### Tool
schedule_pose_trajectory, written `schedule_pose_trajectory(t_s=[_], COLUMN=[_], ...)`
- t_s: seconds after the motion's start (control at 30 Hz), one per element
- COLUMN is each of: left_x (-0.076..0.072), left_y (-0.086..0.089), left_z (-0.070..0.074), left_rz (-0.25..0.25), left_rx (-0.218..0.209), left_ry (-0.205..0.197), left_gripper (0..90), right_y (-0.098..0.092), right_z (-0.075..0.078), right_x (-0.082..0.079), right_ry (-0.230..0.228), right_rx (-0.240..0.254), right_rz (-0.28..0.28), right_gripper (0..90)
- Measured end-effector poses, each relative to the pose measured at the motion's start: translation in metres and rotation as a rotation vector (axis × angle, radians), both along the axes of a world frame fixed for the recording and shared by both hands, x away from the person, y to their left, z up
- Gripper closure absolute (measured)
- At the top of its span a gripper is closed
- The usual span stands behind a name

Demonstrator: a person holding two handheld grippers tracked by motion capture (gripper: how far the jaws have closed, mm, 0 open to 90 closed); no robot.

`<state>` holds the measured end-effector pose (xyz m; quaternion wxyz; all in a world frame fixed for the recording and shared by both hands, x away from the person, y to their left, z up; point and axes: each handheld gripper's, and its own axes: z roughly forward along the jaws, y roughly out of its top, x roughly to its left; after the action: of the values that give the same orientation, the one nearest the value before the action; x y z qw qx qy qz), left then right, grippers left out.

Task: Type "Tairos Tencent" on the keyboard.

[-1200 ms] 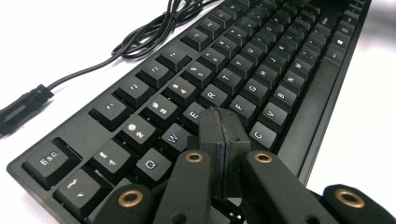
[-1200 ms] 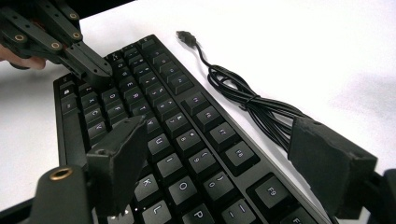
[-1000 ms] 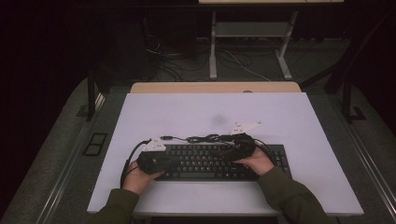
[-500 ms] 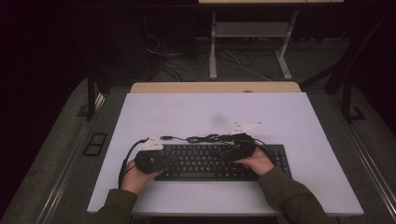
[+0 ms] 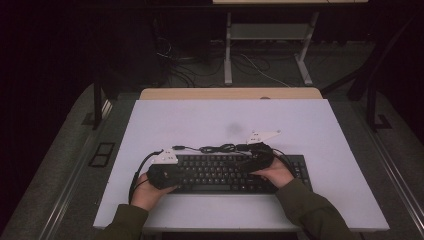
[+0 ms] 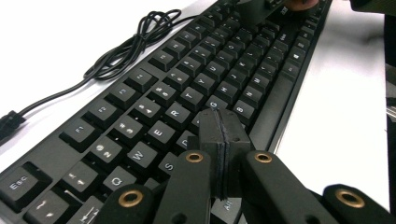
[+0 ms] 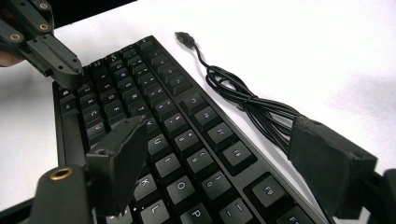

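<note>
The keyboard [image 5: 235,173] lies flat on the near half of the white tabletop [image 5: 300,125], its long axis running left to right across the person's front, with its bundled cable [image 5: 215,148] coiled just behind its far edge. Both tools sit right over it, one toward each end. The left tool [image 6: 223,140] has its jaws pressed flat together with nothing between them, its tip poised just above the letter keys near the left end, like a single finger ready to press; whether it touches a key cannot be told. The right tool [image 7: 224,163] stands wide open and holds nothing, its two pads straddling the keys and the far edge toward the right half, with the cable beneath the outer pad. The keys lie directly below and ahead of each tool, so the coming move is likely a short downward press or a slide along the rows; the left tool looks nearer to contact. Compared with the earlier high view, the left hand [image 5: 150,192] has shifted only slightly and the right hand [image 5: 272,172] has stayed put.
</note>
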<state>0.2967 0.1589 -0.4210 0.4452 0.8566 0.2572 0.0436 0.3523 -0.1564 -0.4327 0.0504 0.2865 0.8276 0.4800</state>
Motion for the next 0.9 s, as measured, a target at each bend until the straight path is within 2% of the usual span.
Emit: schedule_pose_trajectory(t_s=[0.53, 0.7, 0.9], left_x=[-0.006, -0.007, -0.008], left_y=[-0.014, -0.018, -0.021], left_z=[-0.004, -0.006, -0.008], left_rz=[-0.065, -0.095, -0.108], left_rx=[0.003, 0.023, 0.03], left_ry=[0.016, 0.017, 0.027], left_gripper=[89.3, 89.3, 89.3], right_y=[0.0, 0.0, 0.0], right_z=[0.0, -0.001, 0.0], right_x=[0.0, 0.0, 0.0], right_ry=[0.001, -0.001, -0.001], right_rx=[0.001, 0.0, 0.0], right_rz=[-0.001, -0.001, -0.001], right_gripper=[19.8, 19.8, 19.8])
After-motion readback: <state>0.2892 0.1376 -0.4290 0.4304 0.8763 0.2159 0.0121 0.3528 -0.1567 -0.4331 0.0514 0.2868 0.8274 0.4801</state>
